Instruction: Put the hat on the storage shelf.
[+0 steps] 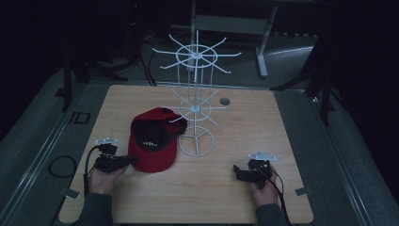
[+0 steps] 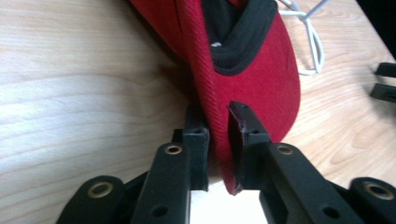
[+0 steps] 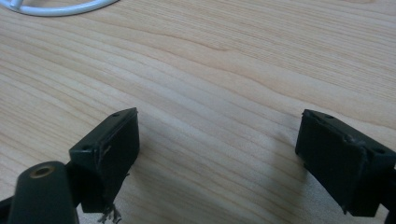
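Left gripper [image 2: 218, 140] pinching red cap [image 1: 153, 141] brim edge at 3 o'clock, wire rack [image 1: 196, 106] beyond at 2 o'clock; right gripper [image 3: 217, 154] spread, idle on counter [image 1: 221, 197].

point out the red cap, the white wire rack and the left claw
red cap [image 1: 157, 155]: high view, on the brim near its middle
white wire rack [image 1: 196, 141]: high view, on its round base ring on the table
left claw [image 2: 218, 140]: left gripper view, between its tips, closed on the cap's brim
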Available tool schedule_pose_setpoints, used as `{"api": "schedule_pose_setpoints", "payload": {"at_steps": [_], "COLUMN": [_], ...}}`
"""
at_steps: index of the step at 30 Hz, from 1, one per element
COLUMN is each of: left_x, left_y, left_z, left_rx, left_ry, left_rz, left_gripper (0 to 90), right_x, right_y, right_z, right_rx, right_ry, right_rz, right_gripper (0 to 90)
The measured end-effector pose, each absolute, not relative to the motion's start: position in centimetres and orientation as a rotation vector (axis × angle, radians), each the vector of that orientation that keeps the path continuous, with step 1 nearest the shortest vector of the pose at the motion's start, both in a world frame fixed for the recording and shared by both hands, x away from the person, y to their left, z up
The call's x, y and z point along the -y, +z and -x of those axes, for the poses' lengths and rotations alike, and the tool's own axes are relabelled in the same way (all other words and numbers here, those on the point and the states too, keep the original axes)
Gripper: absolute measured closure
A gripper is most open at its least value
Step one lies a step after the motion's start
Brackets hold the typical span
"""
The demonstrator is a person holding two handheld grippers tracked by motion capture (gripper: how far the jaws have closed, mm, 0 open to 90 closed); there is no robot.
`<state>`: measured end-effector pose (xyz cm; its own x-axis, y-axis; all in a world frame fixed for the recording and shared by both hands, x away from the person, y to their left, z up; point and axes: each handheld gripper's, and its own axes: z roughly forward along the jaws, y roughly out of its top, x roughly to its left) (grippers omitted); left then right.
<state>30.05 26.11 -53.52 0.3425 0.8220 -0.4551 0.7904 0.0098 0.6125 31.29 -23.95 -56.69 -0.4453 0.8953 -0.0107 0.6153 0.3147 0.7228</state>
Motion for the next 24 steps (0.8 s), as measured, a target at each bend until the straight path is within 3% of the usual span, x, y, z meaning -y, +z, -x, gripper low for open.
{"api": "schedule_pose_setpoints", "payload": {"at_steps": [5, 8, 17, 21, 24], "left_x": [-25.5, -24.7, -24.3, -24.0, -24.1], "left_y": [-53.8, -54.1, -54.5, -54.8, -54.8], "left_z": [-29.8, -30.3, -32.0, -32.9, -33.1], "left_rx": [-1.435, -1.421, -1.401, -1.381, -1.379], "left_ry": [-0.017, -0.083, -0.129, -0.184, -0.19], "left_rz": [-1.775, -1.829, -1.867, -1.869, -1.848], "left_gripper": [77.7, 68.7, 63.4, 65.7, 74.1], "right_x": [24.0, 23.9, 23.9, 23.9, 23.9], "right_y": [-56.7, -56.7, -56.7, -56.7, -56.7], "right_z": [-31.3, -31.3, -31.3, -31.3, -31.3], "right_rx": [-2.176, -2.175, -2.175, -2.175, -2.176], "right_ry": [0.92, 0.921, 0.921, 0.92, 0.92], "right_rz": [-1.339, -1.34, -1.341, -1.341, -1.341], "right_gripper": [13.4, 13.4, 13.4, 13.4, 13.4]}}
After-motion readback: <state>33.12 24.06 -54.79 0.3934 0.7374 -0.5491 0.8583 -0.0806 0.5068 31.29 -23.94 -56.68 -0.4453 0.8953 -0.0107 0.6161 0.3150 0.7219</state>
